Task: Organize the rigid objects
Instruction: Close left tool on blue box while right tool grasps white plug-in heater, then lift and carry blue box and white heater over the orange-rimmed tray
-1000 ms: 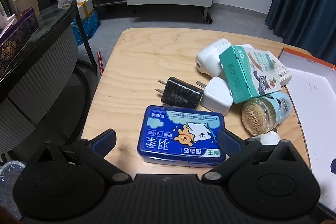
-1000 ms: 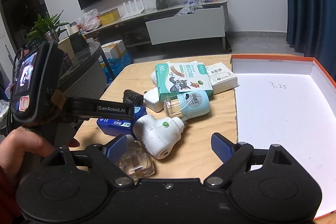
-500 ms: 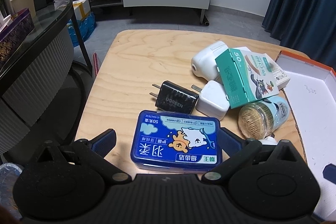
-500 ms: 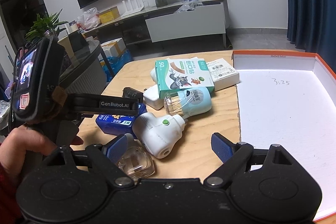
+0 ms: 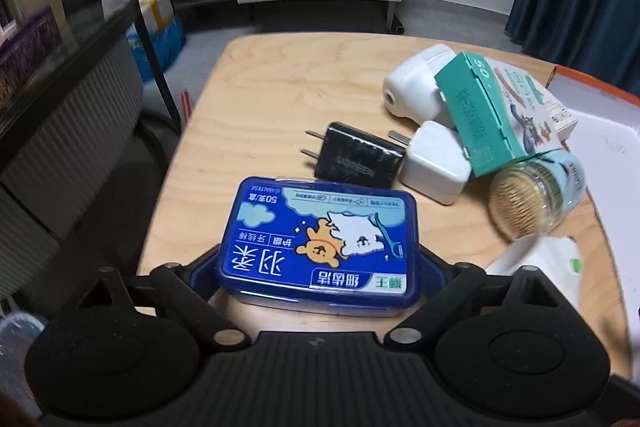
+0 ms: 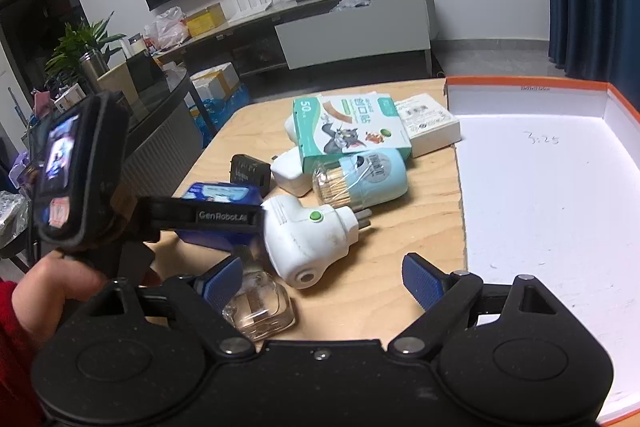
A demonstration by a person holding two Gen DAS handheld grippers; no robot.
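Bare tabletop (image 5: 260, 99) far-left, white box tray (image 6: 540, 195) open, clutter (image 6: 352, 163) crowding the middle between

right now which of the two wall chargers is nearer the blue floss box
The black wall charger: it lies just behind the blue floss box, while the white wall charger sits further right, under the green carton.

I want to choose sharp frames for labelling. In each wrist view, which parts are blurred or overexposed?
Left wrist view: the blue box is sharp, the shelf at the far wall smeared, the toothpick jar soft. Right wrist view: the white plug-in device is sharp; the white floor of the orange-rimmed box glares near its far wall.
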